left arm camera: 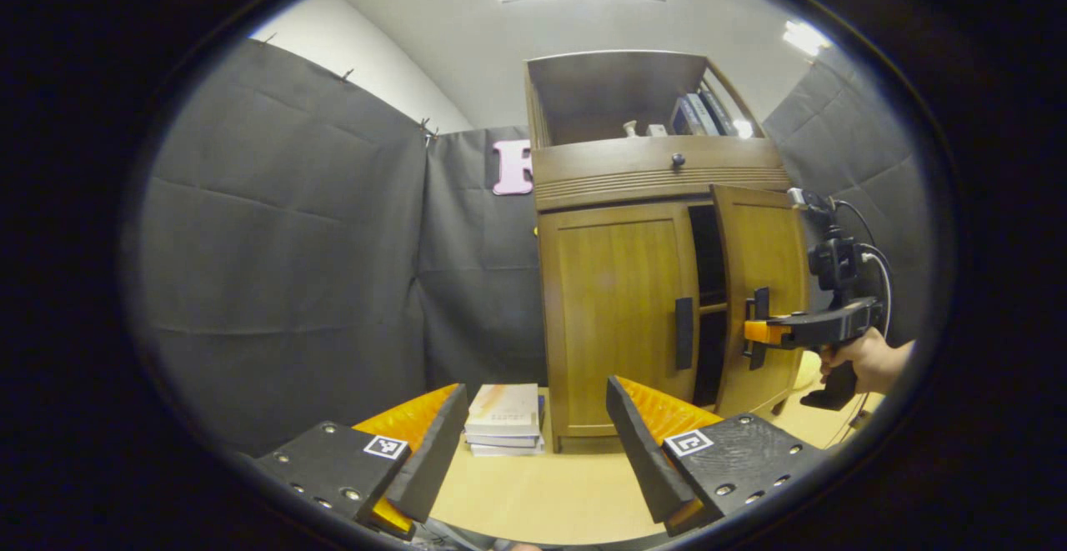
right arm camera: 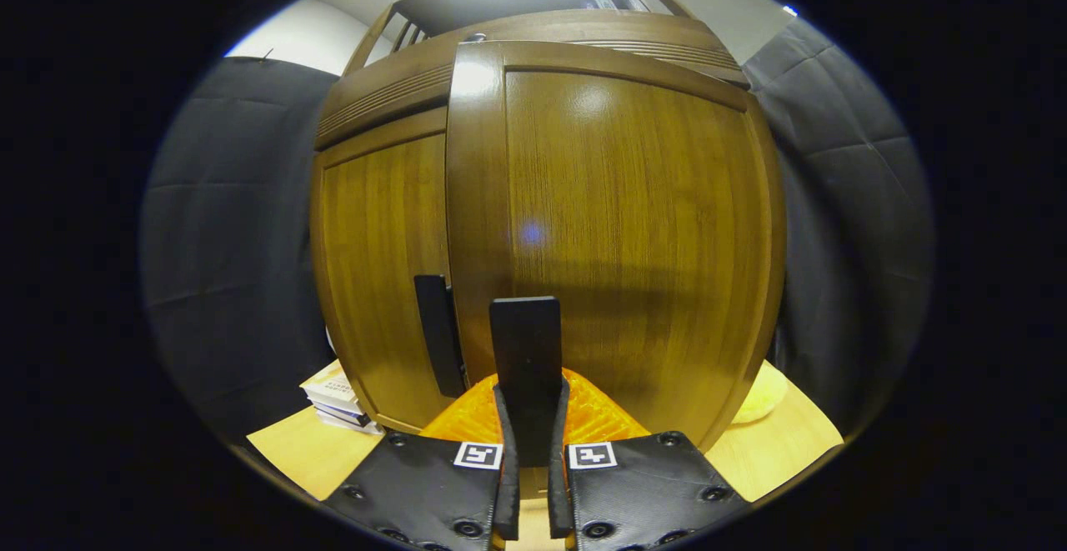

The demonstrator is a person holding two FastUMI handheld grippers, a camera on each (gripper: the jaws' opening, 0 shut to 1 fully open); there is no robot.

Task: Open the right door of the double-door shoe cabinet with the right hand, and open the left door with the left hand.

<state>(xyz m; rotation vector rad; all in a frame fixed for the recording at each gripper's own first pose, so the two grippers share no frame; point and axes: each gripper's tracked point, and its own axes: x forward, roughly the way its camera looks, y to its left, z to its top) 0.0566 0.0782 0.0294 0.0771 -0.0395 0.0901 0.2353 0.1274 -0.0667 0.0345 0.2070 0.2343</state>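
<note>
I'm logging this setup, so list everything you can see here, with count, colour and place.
Cabinet: one, brown wood, on the table by the booth wall.
Left door: one, brown, closed, black handle.
Right door: one, brown, swung partly open.
Right door handle: one, black, on the right door.
Drawer knob: one, dark, above the doors.
Books: a small stack, pale covers, on the table left of the cabinet; more on the top shelf.
Table: one, light wood.
Left hand-held gripper: open, away from the cabinet.
Right hand-held gripper: shut on the right door handle.
Hand: one, holding the right hand-held gripper.
</note>
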